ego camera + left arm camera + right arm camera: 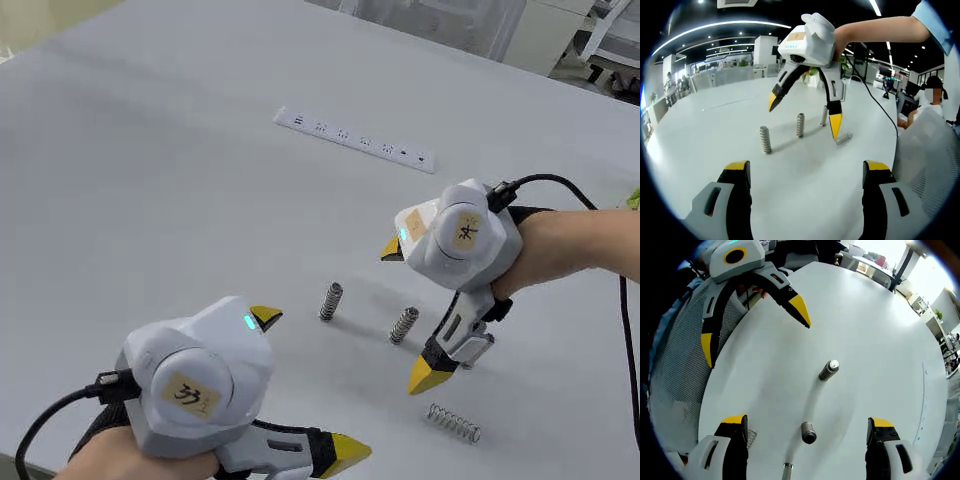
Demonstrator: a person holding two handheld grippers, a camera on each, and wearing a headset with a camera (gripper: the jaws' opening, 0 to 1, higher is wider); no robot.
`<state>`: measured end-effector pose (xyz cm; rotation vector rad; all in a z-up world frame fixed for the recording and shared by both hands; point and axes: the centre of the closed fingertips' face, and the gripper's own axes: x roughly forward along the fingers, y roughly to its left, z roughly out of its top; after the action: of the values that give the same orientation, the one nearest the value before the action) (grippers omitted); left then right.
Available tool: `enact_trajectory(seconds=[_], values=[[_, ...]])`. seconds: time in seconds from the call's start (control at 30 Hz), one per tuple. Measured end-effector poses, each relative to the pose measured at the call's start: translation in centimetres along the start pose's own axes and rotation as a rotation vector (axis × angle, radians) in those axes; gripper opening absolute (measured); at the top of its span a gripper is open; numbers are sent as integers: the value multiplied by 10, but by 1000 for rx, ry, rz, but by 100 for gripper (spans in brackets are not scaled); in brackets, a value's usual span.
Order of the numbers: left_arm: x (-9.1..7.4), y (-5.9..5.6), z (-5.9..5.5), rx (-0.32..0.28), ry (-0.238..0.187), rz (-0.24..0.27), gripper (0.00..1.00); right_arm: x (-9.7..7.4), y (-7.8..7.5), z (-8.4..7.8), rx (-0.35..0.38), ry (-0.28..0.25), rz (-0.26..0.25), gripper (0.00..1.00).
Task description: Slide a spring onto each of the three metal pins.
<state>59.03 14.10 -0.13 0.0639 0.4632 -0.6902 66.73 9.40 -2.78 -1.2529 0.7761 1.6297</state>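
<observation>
On the table point(150, 180), two springs already stand upright on their pins, one to the left point(331, 301) and one beside it point(404, 324). The third pin point(824, 117) is bare, and the last spring point(453, 423) lies flat on its side just beyond it, nearer the person. The right tongs point(408, 313) hang above the pins, spread wide and empty. The left tongs point(308, 383) are likewise released and carrying nothing, low at the near edge. The step in hand looks to be picking up the loose spring. It will roll easily, so the right tongs would do best to come down square across its middle and close gently, since a hard pinch could squash the coils or flick it away. Once lifted, the spring needs turning upright so that its open end lines up with the pin's tip before it is lowered. The neighbouring sprung pin stands close, so the approach should avoid knocking it.
</observation>
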Motion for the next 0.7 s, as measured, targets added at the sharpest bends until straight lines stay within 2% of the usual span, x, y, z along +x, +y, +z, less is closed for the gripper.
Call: enact_trajectory(seconds=[0.3, 0.5, 0.7], values=[[-2, 0, 4, -6, -11, -3, 91, -13, 4, -3, 69, -61, -40, 99], [-4, -5, 3, 10, -1, -30, 91, -24, 11, -11, 132, -102, -75, 99], [-5, -4, 3, 29, 11, -44, 91, -33, 17, -25, 191, -120, -114, 99]])
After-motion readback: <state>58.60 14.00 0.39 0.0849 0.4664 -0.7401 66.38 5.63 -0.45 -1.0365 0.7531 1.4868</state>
